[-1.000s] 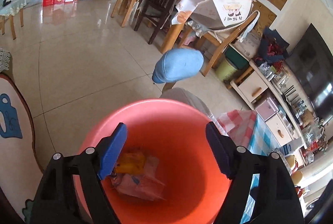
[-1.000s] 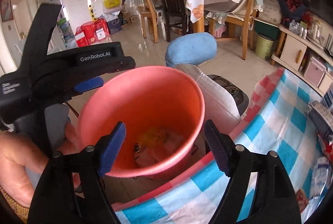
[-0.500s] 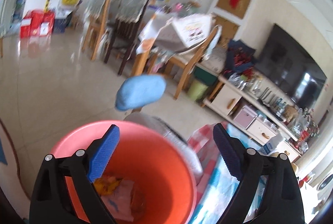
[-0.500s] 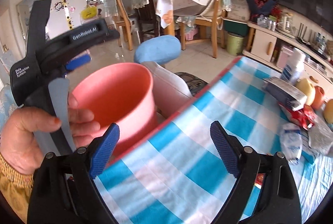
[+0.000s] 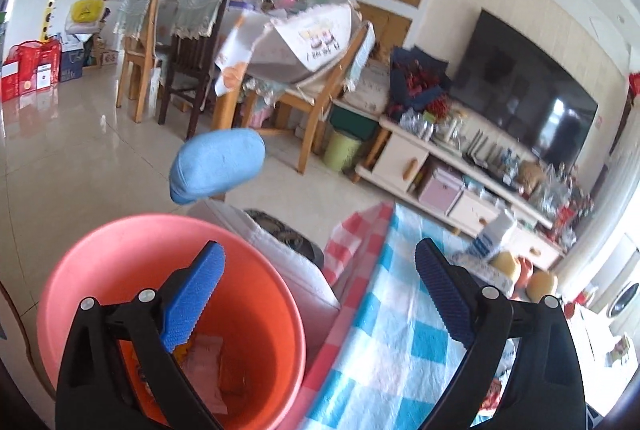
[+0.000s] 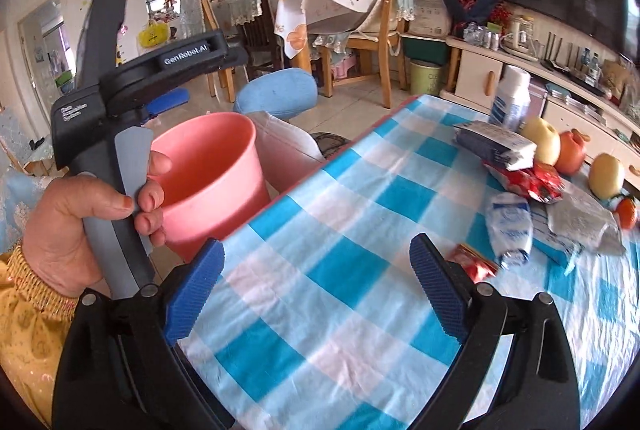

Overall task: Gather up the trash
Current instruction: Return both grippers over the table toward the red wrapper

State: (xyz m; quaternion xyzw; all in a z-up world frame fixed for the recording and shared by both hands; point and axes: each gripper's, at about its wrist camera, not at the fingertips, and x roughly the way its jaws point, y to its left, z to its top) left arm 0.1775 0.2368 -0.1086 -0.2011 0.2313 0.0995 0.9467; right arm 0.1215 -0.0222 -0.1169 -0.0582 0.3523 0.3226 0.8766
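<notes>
Left wrist view: my left gripper (image 5: 316, 286) has its jaws spread wide and still opening a bit more, w/ nothing between the pads. Its left finger hangs over the mouth of the pink bin (image 5: 120, 242), which stands off the tablecloth's left edge, down at floor side. Inside the bin I see crumpled wrappers (image 5: 208, 358) at the bottom, orange and pale ones, blurred so can't tell more. The right finger is over the blue-white check tablecloth (image 5: 400, 314), near its far left corner where a red check border shows. A blue cushion (image 5: 218, 166) sits just beyond the bin. Fruit and a white bottle show at the cloth's far edge, too blurred to detail.

Right wrist view: my right gripper (image 6: 316, 290) is also wide apart, nothing gripped, over bare cloth (image 6: 320, 230) near the front-left part. Left hand (image 6: 80, 222) grips the other gripper's handle just beside the bin (image 6: 208, 166), which stands off the cloth's left edge. Trash still on the cloth, toward the right side: a small red wrapper (image 6: 474, 264) closest to my right finger, a white-blue packet (image 6: 510, 226) just past it, a red packet (image 6: 528, 182), a blue-white pack (image 6: 494, 144) atop it, and a crumpled white bag (image 6: 584, 222) near the right edge. Apples (image 6: 542, 140) and a white bottle (image 6: 510, 98) sit at the far edge.
</notes>
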